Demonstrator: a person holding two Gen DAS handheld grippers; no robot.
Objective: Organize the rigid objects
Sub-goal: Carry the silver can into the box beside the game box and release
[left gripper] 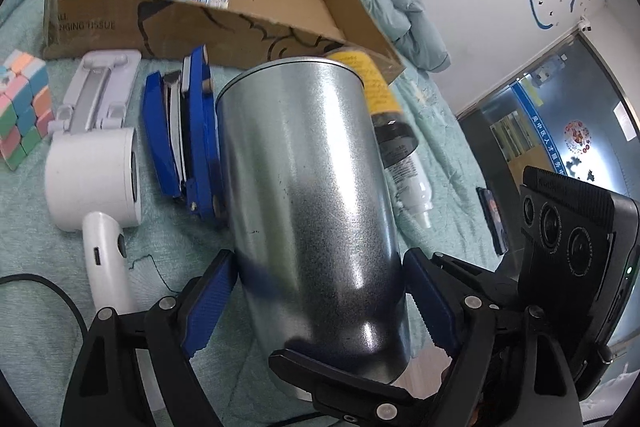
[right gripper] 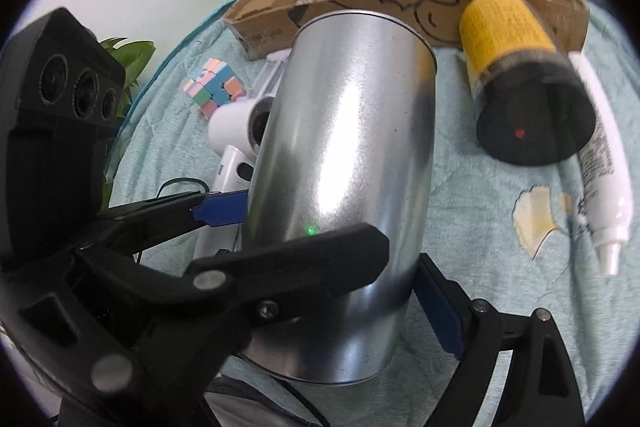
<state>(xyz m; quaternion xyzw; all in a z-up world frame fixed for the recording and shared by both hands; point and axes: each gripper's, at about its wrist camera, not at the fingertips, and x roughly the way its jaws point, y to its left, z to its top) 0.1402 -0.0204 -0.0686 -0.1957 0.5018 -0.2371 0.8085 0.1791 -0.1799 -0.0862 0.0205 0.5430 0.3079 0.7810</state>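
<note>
Both the left gripper (left gripper: 320, 301) and right gripper (right gripper: 328, 259) pinched the metal can (left gripper: 308, 195) near its base, its long axis pointing away toward the cardboard box (left gripper: 248, 27) lying just beyond.

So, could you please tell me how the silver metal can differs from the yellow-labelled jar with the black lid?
The silver metal can is plain shiny metal, while the yellow-labelled jar has a printed yellow label and a black lid. The can sits between the fingers of both the left gripper and the right gripper; the jar lies unheld on its side on the green quilt. The can looks larger in both views. Both are cylindrical.
</note>
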